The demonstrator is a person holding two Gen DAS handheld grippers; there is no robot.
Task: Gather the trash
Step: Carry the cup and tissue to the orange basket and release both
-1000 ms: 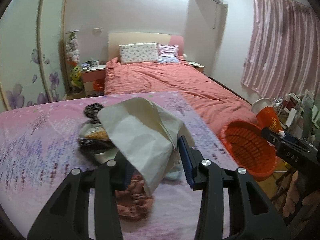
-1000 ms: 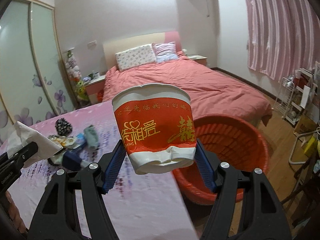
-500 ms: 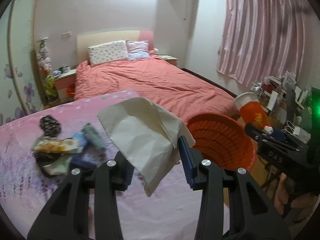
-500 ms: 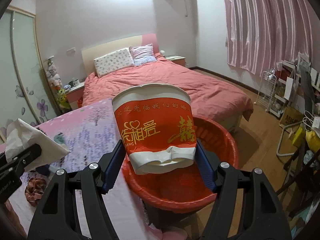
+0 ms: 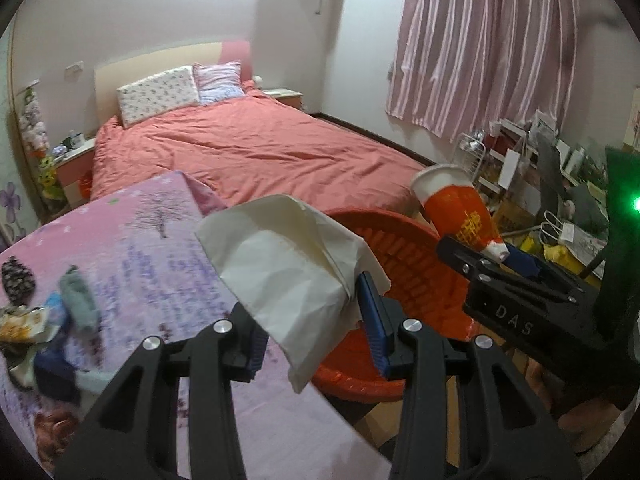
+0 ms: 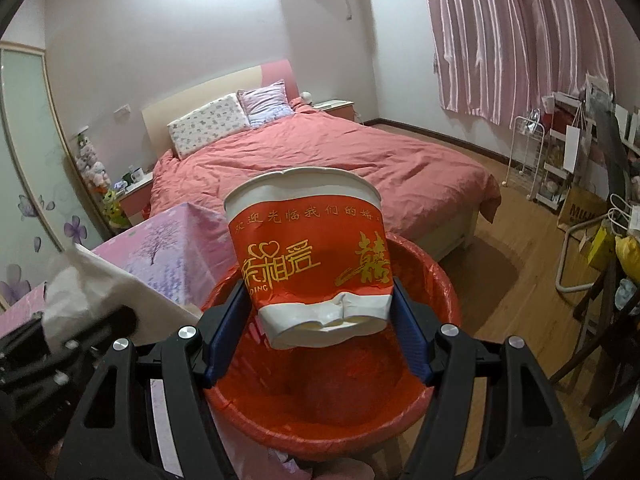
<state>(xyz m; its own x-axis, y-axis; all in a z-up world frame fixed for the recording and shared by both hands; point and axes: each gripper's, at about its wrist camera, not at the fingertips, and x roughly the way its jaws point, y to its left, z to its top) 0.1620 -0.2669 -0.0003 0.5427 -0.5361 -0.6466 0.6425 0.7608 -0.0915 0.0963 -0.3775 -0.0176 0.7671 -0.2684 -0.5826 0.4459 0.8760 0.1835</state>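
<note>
My left gripper [image 5: 316, 320] is shut on a crumpled white paper napkin [image 5: 288, 264], held over the near rim of the red trash basket [image 5: 416, 276]. My right gripper [image 6: 320, 320] is shut on a dented red-and-white paper cup [image 6: 312, 256], held upright above the basket's opening [image 6: 332, 396]. The cup [image 5: 460, 212] and right gripper show at right in the left wrist view; the napkin [image 6: 104, 292] shows at left in the right wrist view. More trash [image 5: 48, 328], wrappers and small items, lies on the pink table at far left.
The pink floral tablecloth [image 5: 132, 236] covers the table; the basket stands at its right edge. A bed with a coral quilt [image 5: 248, 148] is behind. Shelves, bags and clutter [image 6: 580, 184] stand at right below pink curtains. Wooden floor [image 6: 516, 248] lies between.
Both grippers have swung right, away from the trash pile. The napkin now hangs at the basket's rim and the cup is over the basket's opening. Both grips are unchanged.
</note>
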